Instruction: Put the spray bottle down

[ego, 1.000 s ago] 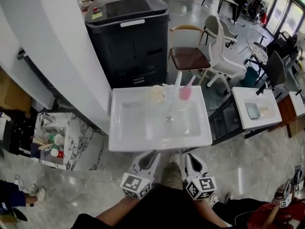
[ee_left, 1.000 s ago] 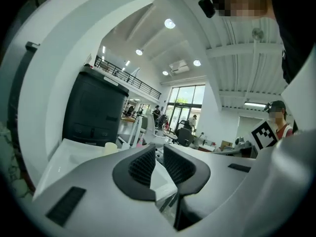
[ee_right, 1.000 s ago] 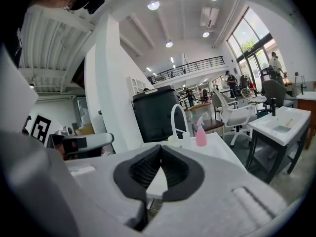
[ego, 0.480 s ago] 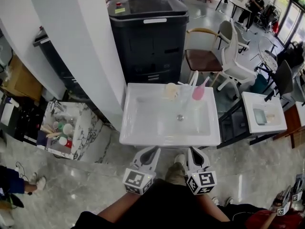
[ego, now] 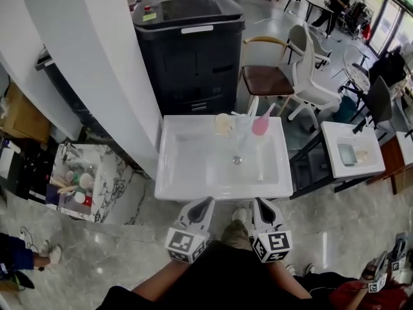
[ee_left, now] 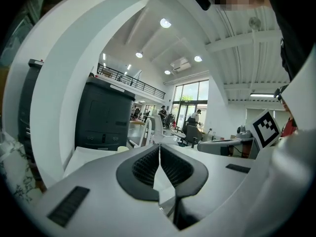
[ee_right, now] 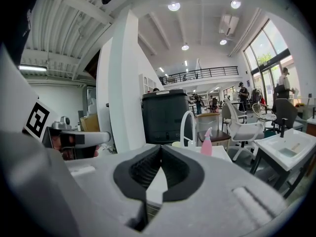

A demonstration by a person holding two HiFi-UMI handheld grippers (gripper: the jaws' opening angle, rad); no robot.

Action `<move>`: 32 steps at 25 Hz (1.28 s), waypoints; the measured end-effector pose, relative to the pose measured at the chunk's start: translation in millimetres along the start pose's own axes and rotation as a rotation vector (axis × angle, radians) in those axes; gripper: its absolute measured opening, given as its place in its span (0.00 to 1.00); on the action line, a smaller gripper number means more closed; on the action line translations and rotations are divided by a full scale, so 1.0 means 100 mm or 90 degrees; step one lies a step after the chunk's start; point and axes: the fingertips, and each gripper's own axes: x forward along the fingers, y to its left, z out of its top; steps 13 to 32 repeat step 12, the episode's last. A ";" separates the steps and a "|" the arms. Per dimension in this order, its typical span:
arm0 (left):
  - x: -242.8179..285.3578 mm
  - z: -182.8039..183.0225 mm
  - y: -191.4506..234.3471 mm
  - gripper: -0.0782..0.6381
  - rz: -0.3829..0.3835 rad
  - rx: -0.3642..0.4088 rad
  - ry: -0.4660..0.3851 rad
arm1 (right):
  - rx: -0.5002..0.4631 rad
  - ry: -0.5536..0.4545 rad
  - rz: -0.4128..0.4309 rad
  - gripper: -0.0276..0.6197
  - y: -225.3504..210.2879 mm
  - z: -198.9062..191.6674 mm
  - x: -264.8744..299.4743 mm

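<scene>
A pink spray bottle [ego: 261, 122] stands upright on the back rim of the white sink [ego: 181, 183], just right of the white tap [ego: 251, 108]; in the right gripper view the spray bottle [ee_right: 206, 144] shows beside the tap [ee_right: 185, 125]. My left gripper [ego: 205, 203] and right gripper [ego: 259, 203] are held close to my body, just short of the sink's near edge. Both are shut with nothing between the jaws, as the left gripper [ee_left: 159, 150] and right gripper [ee_right: 160, 151] show in their own views.
A pale round sponge-like thing [ego: 223, 124] lies on the sink's back rim left of the tap. A black bin [ego: 190, 44] stands behind the sink, a white pillar [ego: 97, 63] to its left, a brown chair [ego: 268, 79] and a small white basin stand [ego: 348, 150] to the right.
Both grippers have stayed close to my body while the head view shifted slightly. The spray bottle has kept its place on the sink rim.
</scene>
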 end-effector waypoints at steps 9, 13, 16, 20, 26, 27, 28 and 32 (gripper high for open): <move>0.43 0.01 -0.10 0.14 -0.022 -0.008 0.014 | 0.010 0.018 -0.024 0.04 -0.39 0.01 0.08; 0.59 -0.04 -0.09 0.14 -0.027 -0.017 0.015 | 0.016 0.019 -0.031 0.04 -0.53 -0.03 0.15; 0.59 -0.04 -0.09 0.14 -0.027 -0.017 0.015 | 0.016 0.019 -0.031 0.04 -0.53 -0.03 0.15; 0.59 -0.04 -0.09 0.14 -0.027 -0.017 0.015 | 0.016 0.019 -0.031 0.04 -0.53 -0.03 0.15; 0.59 -0.04 -0.09 0.14 -0.027 -0.017 0.015 | 0.016 0.019 -0.031 0.04 -0.53 -0.03 0.15; 0.59 -0.04 -0.09 0.14 -0.027 -0.017 0.015 | 0.016 0.019 -0.031 0.04 -0.53 -0.03 0.15; 0.59 -0.04 -0.09 0.14 -0.027 -0.017 0.015 | 0.016 0.019 -0.031 0.04 -0.53 -0.03 0.15; 0.59 -0.04 -0.09 0.14 -0.027 -0.017 0.015 | 0.016 0.019 -0.031 0.04 -0.53 -0.03 0.15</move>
